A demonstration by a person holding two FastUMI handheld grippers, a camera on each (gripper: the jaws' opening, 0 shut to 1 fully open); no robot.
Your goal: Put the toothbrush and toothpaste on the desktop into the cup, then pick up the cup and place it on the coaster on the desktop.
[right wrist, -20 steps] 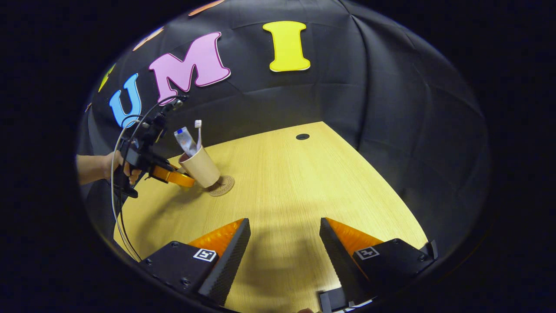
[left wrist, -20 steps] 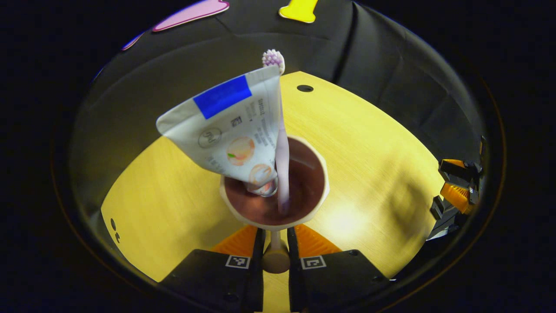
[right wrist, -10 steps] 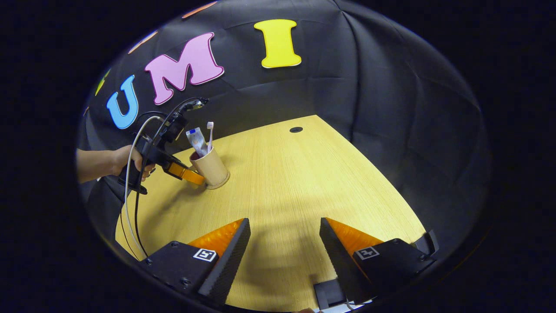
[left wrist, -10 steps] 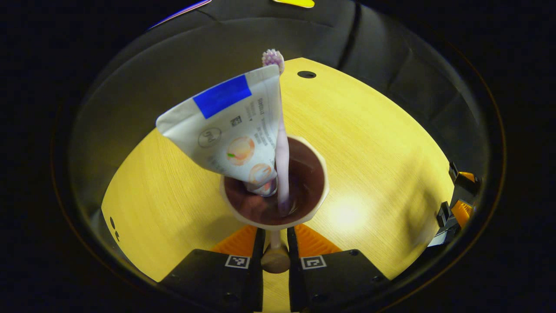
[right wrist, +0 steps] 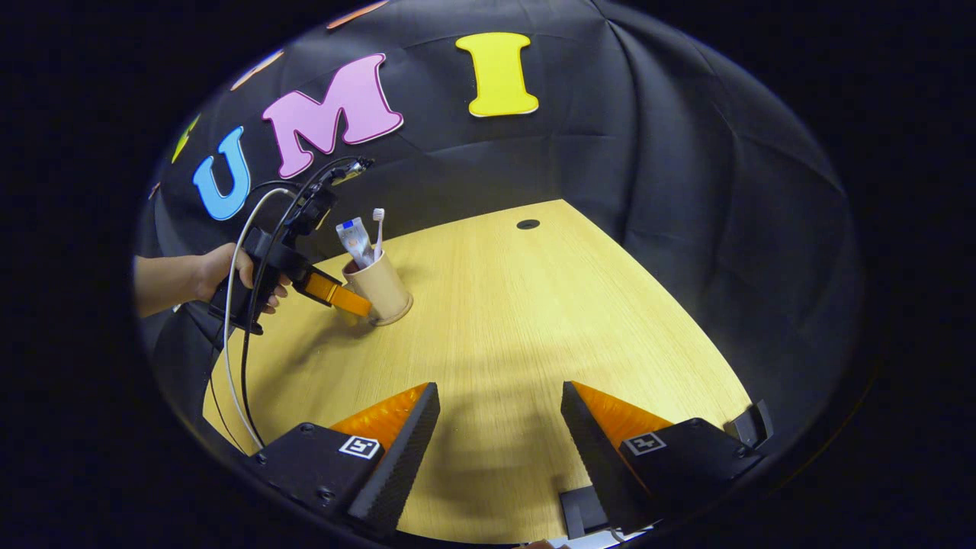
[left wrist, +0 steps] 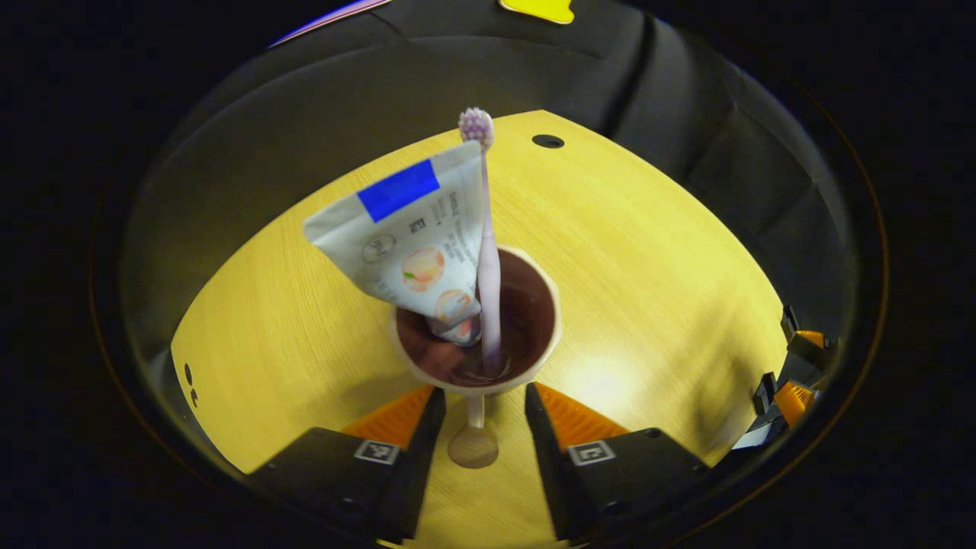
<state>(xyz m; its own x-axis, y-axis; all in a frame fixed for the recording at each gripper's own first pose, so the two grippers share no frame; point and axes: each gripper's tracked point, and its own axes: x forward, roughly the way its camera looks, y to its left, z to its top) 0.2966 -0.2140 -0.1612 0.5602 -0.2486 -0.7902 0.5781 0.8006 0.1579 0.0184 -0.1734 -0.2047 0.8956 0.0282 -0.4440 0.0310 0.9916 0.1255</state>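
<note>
A beige cup (left wrist: 550, 335) with a dark inside stands upright on the wooden desk (left wrist: 648, 252). The white toothpaste tube (left wrist: 412, 244) and the pale toothbrush (left wrist: 488, 259) lean inside it. My left gripper (left wrist: 483, 393) is open, its fingers on either side of the cup's handle (left wrist: 473, 444) without touching it. From the right gripper view, the cup (right wrist: 383, 288) rests on the round coaster (right wrist: 402, 313), whose edge just peeks out. A hand (right wrist: 229, 274) holds the left gripper (right wrist: 352, 303) beside the cup. My right gripper (right wrist: 499, 412) hovers open over the near desk, holding nothing.
A small round hole (right wrist: 527, 224) marks the desk's far end. The black cloth wall (right wrist: 648, 152) closes the back and right sides. Cables (right wrist: 236, 358) hang from the left gripper. The right gripper (left wrist: 793, 374) appears at the right edge of the left gripper view.
The cup went from tilted in the air to upright on the coaster. The left gripper's fingers then spread apart and let go of the handle. The right gripper hardly moved.
</note>
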